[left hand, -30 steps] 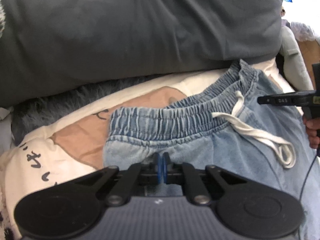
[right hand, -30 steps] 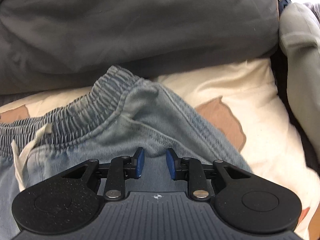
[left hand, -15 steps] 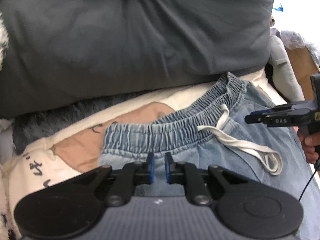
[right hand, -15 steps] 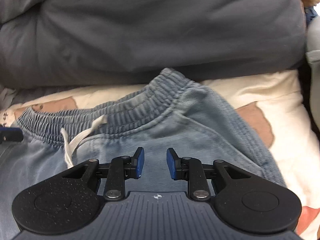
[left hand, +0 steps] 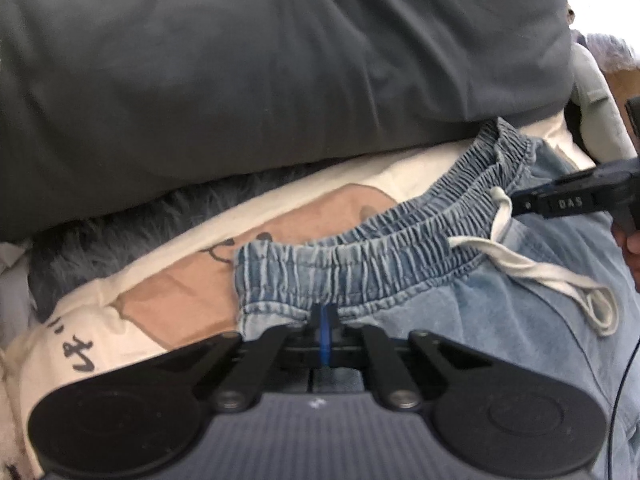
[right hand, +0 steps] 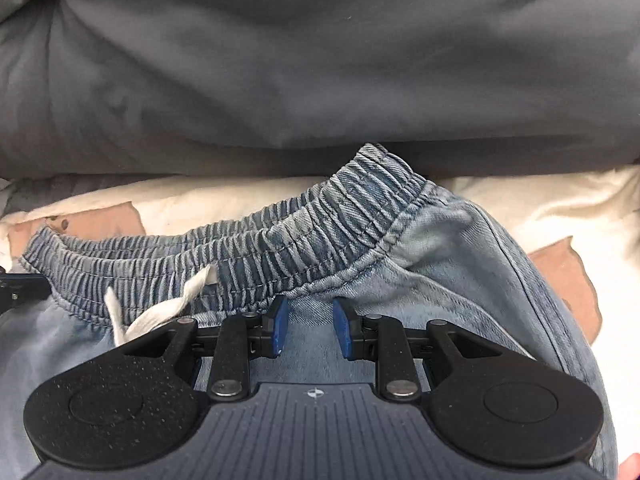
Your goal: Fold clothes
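Two grippers work over what we take for a bed. Biggest thing: dark grey duvet bunched along the far edge. Below it a cream blanket w/ tan print carries the task item, light-blue denim shorts, lying flat w/ the elastic waistband toward the duvet, nearly touching it at the right end. White drawstring trails loose over the front of the shorts.

Our left gripper is clenched, blue pads pressed together on the denim just under the waistband, near the shorts' left side. Our right gripper sits partly open, pads apart, nothing pinched; denim lies under the gap, just below the waistband's right half.
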Demonstrator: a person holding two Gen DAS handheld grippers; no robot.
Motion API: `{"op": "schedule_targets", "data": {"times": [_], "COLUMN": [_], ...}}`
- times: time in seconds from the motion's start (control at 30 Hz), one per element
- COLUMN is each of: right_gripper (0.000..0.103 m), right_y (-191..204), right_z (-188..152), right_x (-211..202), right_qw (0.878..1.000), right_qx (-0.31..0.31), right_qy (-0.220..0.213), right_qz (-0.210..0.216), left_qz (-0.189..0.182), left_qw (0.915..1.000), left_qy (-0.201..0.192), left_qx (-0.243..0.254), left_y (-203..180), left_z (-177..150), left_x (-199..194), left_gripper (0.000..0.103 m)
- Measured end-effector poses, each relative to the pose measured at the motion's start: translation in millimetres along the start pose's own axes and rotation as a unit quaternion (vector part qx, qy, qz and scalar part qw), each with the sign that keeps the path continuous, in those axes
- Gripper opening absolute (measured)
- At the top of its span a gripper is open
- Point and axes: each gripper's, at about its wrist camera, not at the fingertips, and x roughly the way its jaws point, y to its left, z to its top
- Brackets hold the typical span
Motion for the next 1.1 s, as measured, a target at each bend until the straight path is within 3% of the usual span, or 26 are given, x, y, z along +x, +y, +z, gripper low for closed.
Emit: {"op": "schedule_targets", "data": {"times": [0.33, 0.37, 0.43, 0.63, 0.9, 1.1], "right_gripper": [0.031, 0.031, 0.031, 0.033, 0.033, 0.033], "right_y": [-6.5, -8.4, -12.1, -26.6, -39.9, -39.4], "right_z": [12.1, 13.0, 12.2, 7.0, 0.7, -26.2], "right_x": [6.9, 3.5, -6.9, -41.4, -77.5, -105.8], "right_qw": [0.999, 0.999, 0.998, 0.998, 0.996, 0.993], "right_qx": [0.030, 0.035, 0.042, 0.056, 0.084, 0.099], "right_qy": [0.035, 0.039, 0.036, 0.011, -0.030, -0.064], "right_qz": [0.009, 0.013, 0.013, 0.010, -0.001, -0.016], "left_qz": [-0.012, -0.013, -0.005, 0.000, 0.000, 0.025], "left_qw": [0.9992, 0.9991, 0.9989, 0.9990, 0.9971, 0.9988], "left_qy": [-0.006, -0.011, -0.021, -0.022, 0.019, 0.039], "left_qx": [-0.039, -0.038, -0.042, -0.039, -0.074, -0.013], "left_y": [6.5, 7.3, 9.2, 15.1, 31.9, 32.7], "left_z": [5.8, 7.0, 9.0, 16.2, -1.2, -17.7], "left_x": [-26.0, -32.5, -43.3, -61.0, -53.3, -22.6], "left_gripper": [0.006, 0.010, 0.031, 0.032, 0.031, 0.032]}}
